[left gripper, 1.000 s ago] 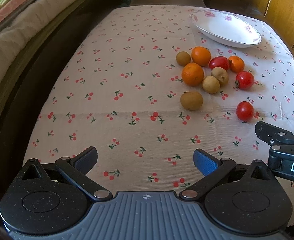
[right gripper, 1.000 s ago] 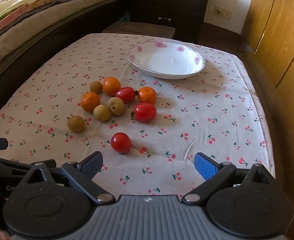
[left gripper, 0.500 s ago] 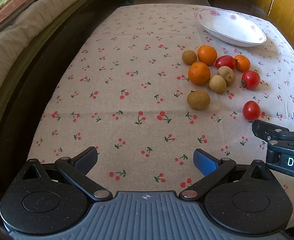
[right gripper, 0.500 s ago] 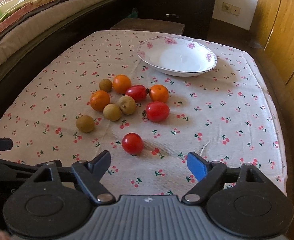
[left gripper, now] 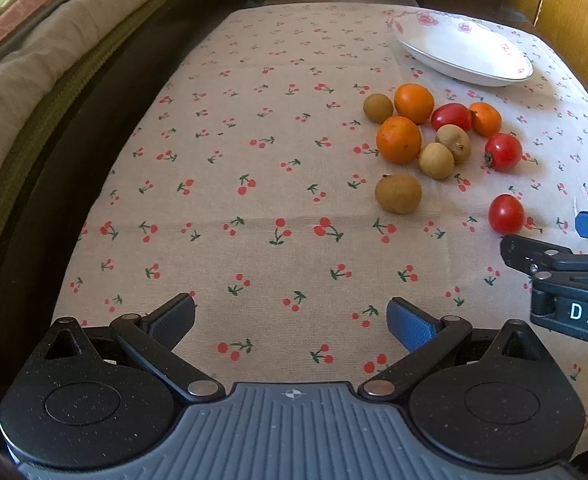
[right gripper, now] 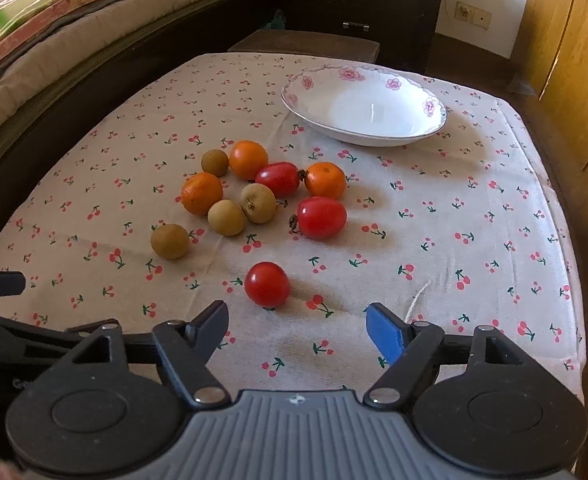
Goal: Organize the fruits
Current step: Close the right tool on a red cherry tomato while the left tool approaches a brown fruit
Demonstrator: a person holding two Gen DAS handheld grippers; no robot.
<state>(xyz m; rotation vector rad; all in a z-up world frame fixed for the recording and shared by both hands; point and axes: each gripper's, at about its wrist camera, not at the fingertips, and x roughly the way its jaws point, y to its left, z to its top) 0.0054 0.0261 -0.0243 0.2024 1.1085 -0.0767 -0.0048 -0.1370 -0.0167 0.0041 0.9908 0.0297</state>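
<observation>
Cherry-print cloth covers the counter (right gripper: 473, 200), with a bed (right gripper: 54, 40) at left. Over bare cloth, the left tool (left gripper: 290, 320) hangs with jaws wide apart, as before. Fruits (right gripper: 254, 196) lie clustered mid-counter, unmoved, near the white bowl (right gripper: 363, 106) beyond them. One tomato (right gripper: 267, 284) sits apart, now nearer the right tool (right gripper: 297, 328), just ahead of its fingers. That tool's jaws have just been closing yet stand open, nothing between them.
</observation>
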